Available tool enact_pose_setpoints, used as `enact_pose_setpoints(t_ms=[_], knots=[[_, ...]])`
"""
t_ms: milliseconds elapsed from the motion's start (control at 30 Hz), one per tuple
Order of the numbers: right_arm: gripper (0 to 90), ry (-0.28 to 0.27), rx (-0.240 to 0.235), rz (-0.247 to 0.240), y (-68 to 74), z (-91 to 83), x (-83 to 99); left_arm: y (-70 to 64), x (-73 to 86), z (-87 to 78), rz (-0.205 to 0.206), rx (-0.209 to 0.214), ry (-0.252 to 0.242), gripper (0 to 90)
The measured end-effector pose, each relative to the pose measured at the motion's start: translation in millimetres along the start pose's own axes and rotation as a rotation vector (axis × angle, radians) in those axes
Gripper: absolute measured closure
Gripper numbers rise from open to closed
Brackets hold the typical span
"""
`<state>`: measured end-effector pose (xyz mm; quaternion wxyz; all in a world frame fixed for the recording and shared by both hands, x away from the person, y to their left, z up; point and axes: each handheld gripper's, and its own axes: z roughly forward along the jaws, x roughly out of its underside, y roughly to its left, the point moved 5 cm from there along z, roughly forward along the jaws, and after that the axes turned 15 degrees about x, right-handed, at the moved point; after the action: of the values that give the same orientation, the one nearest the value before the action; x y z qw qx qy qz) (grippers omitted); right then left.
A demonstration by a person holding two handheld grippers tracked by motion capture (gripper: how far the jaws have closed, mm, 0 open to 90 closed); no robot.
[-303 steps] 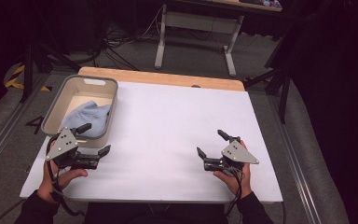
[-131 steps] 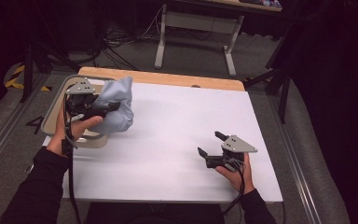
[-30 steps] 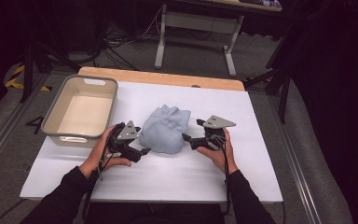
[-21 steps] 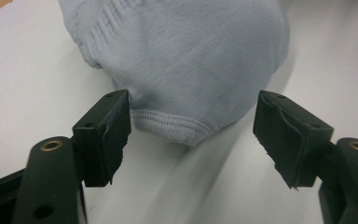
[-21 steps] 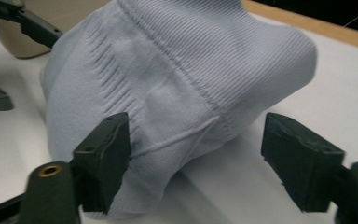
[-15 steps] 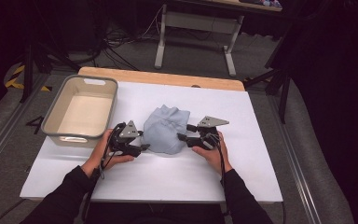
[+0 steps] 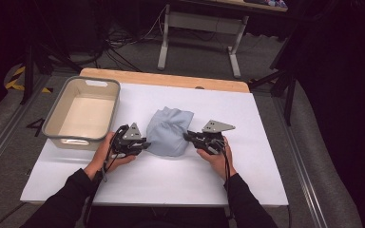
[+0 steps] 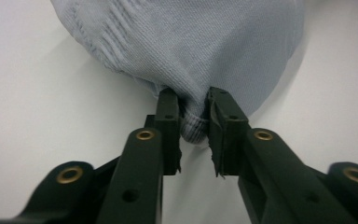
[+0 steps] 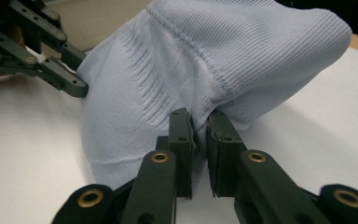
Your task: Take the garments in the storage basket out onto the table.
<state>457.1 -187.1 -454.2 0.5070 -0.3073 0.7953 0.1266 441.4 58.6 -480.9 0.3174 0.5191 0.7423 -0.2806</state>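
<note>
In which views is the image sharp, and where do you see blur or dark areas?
High view: the white table is evenly lit, the surroundings almost black. Left gripper view: the cloth weave is sharp, the left tongs blurred near the lens. Right gripper view: the right tongs soften toward the bottom, and the cloth casts a soft shadow.

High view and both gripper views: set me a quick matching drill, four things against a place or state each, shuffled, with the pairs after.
Things:
1. bin
2. cloth
3. left gripper
4. wooden strip

Places or states:
A. along the table's far edge
B. light blue, bunched at mid-table
C. jaws pinching a fold of fabric
D. beige, nothing in it, at the far left

Pairs: 1-D, 2-B, 3-C, 4-A. The right gripper likewise pinches the cloth from the other side.
</note>
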Motion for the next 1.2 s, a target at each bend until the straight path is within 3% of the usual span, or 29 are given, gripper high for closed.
enact_pose_setpoints(t_ms=[267,400,533,600,767,967,1200], knots=[[84.5,-0.050,0.042,-0.035,-2.4,-9.3,-9.3,3.5,-10.8,0.2,0.019,-0.038,-0.033,81.1],[84.7,-0.085,0.087,-0.035,-11.4,-13.3,-16.4,8.6,-21.9,5.8,0.016,-0.060,-0.063,81.2],[84.8,-0.123,0.139,-0.041,-19.3,-15.5,-24.2,15.2,-32.6,7.6,0.015,-0.109,-0.100,81.3],[84.7,-0.137,0.156,-0.047,-21.2,-15.1,-26.1,18.3,-33.6,11.6,0.016,-0.125,-0.089,81.2],[84.3,-0.120,0.137,-0.037,-21.0,-14.1,-22.1,18.5,-30.3,12.3,-0.004,-0.109,-0.085,81.0],[83.5,-0.100,0.118,-0.044,-16.9,-18.6,-14.7,11.1,-28.0,5.7,0.017,-0.107,-0.069,80.9],[83.2,-0.070,0.096,-0.067,-11.8,-22.6,-1.2,7.4,-22.8,11.1,0.030,-0.091,-0.023,79.8]])
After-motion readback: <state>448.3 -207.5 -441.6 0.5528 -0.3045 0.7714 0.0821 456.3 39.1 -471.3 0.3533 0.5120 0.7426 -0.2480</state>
